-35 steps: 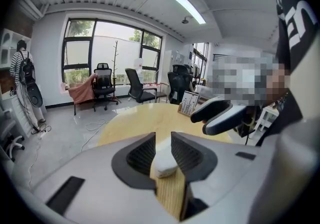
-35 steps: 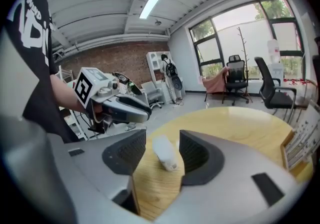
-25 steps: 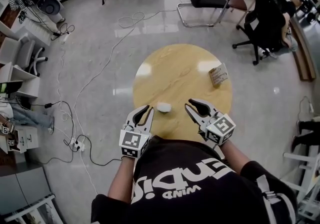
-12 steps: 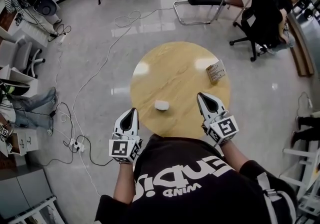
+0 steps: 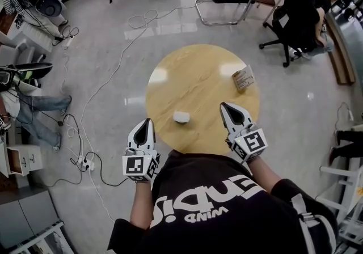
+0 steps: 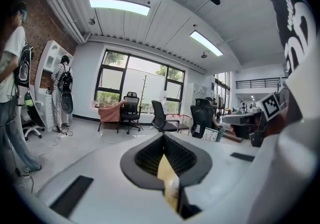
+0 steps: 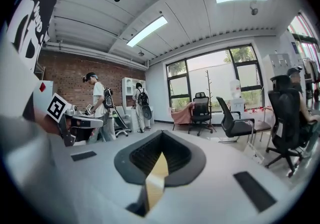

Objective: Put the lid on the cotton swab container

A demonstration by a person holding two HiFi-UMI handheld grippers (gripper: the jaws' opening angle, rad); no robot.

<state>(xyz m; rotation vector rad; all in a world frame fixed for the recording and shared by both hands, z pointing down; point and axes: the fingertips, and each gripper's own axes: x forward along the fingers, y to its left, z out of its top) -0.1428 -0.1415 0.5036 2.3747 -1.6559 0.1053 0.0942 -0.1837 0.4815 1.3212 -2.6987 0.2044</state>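
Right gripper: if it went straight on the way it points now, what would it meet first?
Probably nothing: the right gripper aims across the table, passing between the box and the container; height is unclear.

A round wooden table [image 5: 195, 74] stands on a glossy grey floor [image 5: 108, 71]. A small white container [image 5: 181, 117] sits on the table towards its near edge. A cardboard box [image 5: 243, 77] lies well apart from it, by the right rim.

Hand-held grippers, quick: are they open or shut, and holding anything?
Left hand-held gripper: shut, holding nothing.
Right hand-held gripper: shut, holding nothing.
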